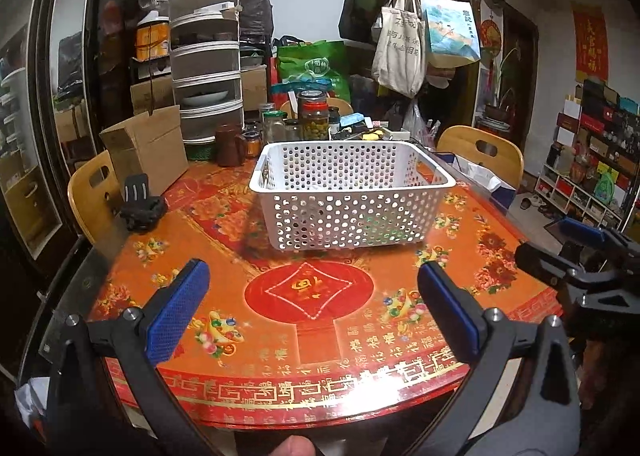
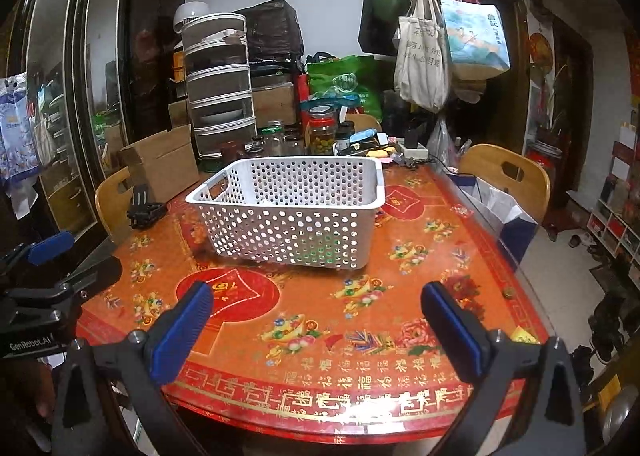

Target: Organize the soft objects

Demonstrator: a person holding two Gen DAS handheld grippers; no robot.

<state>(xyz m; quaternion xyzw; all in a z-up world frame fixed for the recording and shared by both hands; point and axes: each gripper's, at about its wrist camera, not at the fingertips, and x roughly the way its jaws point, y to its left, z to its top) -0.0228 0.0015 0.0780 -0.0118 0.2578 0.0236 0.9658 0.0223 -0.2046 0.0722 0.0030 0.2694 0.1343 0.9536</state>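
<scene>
A white perforated plastic basket [image 1: 352,192] [image 2: 292,212] stands in the middle of the red and orange patterned table [image 1: 312,320] [image 2: 320,320]. Through its holes something green and something pale show low inside; what they are I cannot tell. My left gripper [image 1: 310,276] hangs open over the table's near edge, nothing between its blue pads. My right gripper [image 2: 316,300] is open too, empty, at the near edge to the right. Each gripper shows at the side of the other's view. A black crumpled object [image 1: 142,212] [image 2: 144,210] lies at the table's left edge.
Jars [image 1: 314,116], a stacked food cover tower [image 1: 208,68], a cardboard box [image 1: 148,148] and clutter crowd the table's far side. Wooden chairs [image 1: 484,154] [image 2: 506,176] stand left and right. Bags hang from a coat rack [image 1: 416,16]. A blue paper bag [image 2: 500,212] sits by the right edge.
</scene>
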